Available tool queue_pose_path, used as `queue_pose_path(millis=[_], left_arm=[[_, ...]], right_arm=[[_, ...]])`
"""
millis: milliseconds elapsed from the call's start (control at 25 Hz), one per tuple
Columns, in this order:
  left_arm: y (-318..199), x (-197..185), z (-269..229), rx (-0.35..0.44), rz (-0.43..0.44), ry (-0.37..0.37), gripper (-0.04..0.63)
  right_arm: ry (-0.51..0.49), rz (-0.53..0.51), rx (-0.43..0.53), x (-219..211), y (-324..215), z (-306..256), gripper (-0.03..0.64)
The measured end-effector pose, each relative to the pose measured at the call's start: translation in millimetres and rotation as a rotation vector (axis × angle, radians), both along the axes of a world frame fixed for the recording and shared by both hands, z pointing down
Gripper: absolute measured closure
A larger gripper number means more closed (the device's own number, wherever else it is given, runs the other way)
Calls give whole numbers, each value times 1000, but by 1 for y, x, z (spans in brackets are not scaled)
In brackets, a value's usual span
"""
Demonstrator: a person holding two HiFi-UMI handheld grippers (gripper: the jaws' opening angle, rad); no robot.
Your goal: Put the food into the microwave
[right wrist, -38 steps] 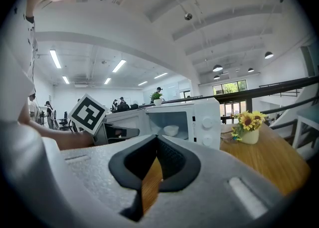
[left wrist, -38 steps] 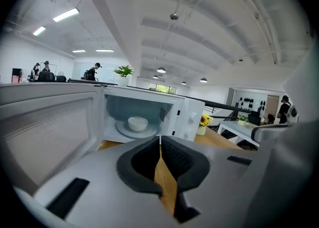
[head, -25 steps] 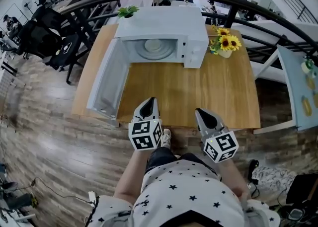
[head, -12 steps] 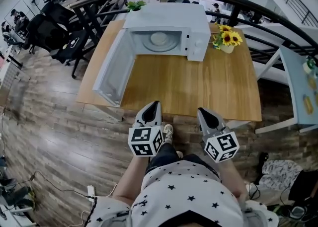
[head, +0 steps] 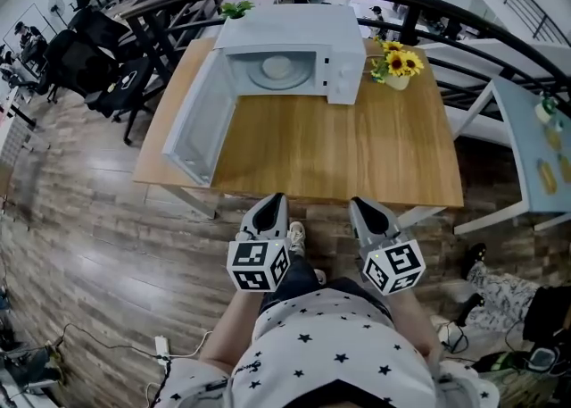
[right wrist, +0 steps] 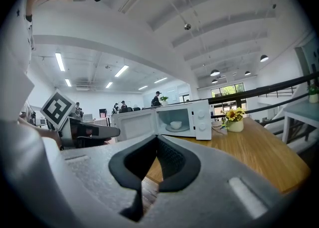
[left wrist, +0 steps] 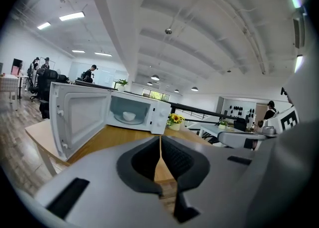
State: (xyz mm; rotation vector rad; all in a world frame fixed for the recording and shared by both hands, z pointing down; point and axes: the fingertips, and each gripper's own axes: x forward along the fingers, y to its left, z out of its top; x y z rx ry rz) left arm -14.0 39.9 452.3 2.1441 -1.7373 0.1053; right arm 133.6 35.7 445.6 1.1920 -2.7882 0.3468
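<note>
White, with its door [head: 198, 125] swung wide to the left, the microwave [head: 294, 36] stands on the wooden table [head: 357, 152], well ahead of both pairs of jaws. Inside it, on the turntable, sits what looks like a small white bowl [left wrist: 129, 116]; it is too small and too far off to tell whether food lies in it. The left gripper [head: 272, 199] has its jaws pressed together with nothing between them. The right gripper [head: 360, 204], just beside it, likewise has its tips meeting on nothing. Both hover short of the table's near edge, over the floor. A vase of sunflowers [head: 397, 65] stands far ahead of the right jaws, just right of the microwave. The person's hands are mostly hidden beneath the marker cubes and the star-print shirt [head: 330, 353].
</note>
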Motion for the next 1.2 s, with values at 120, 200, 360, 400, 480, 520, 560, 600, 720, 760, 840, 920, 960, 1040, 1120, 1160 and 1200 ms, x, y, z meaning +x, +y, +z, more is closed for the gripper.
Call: queue_pose_path(millis=[120,200,360,400,480,520,560,600,720,760,840,920,960,1040,1120,1160,1200], left_arm=[[3,4,2,-1,9,-3,582],[3,4,2,-2,12,-5,583],[1,3,2,-4,12,-5,583],[0,3,2,-4,11,-3,582],[-1,4,1,-4,13,-3,583],[-1,4,0,-3,14,-5,583],[-2,4,0,-3,14,-6,583],[-2,4,0,-2,14,-7,583],[-3,4,1,-3,14,-4,583],[-4,4,2,-4,14,-3,583],[-4,4,2,-5,15,-3,583],[-4,3,1,-6,15,-1,583],[-4,2,1,-6,13,0,583],[-6,0,0,-6,11,1,583],[-7,-1,1,-7,10,-1,583],[-8,-1,1,-9,9,-1,582],[-8,-1,2,-11,8,1,583]], right_arm=[[9,2,3,3,2,2,611],[12,3,8,4,1,1,611],[10,-2,11,3,-1,-1,611],[12,-6,9,3,-1,-1,611],[19,-15,9,2,0,-1,611],[21,-18,9,1,0,-1,611],[22,-18,9,1,0,-1,611],[22,-18,9,1,0,0,611],[19,-18,7,0,-1,2,612],[18,-18,8,0,-2,2,612],[13,-16,8,-1,-2,2,612],[7,-14,9,-2,-3,1,611],[4,-13,9,-3,-3,0,612],[2,-16,10,-5,-5,-1,611],[3,-21,11,-6,-7,-1,612],[2,-23,11,-6,-8,-1,612],[2,-25,12,-7,-9,-1,612]])
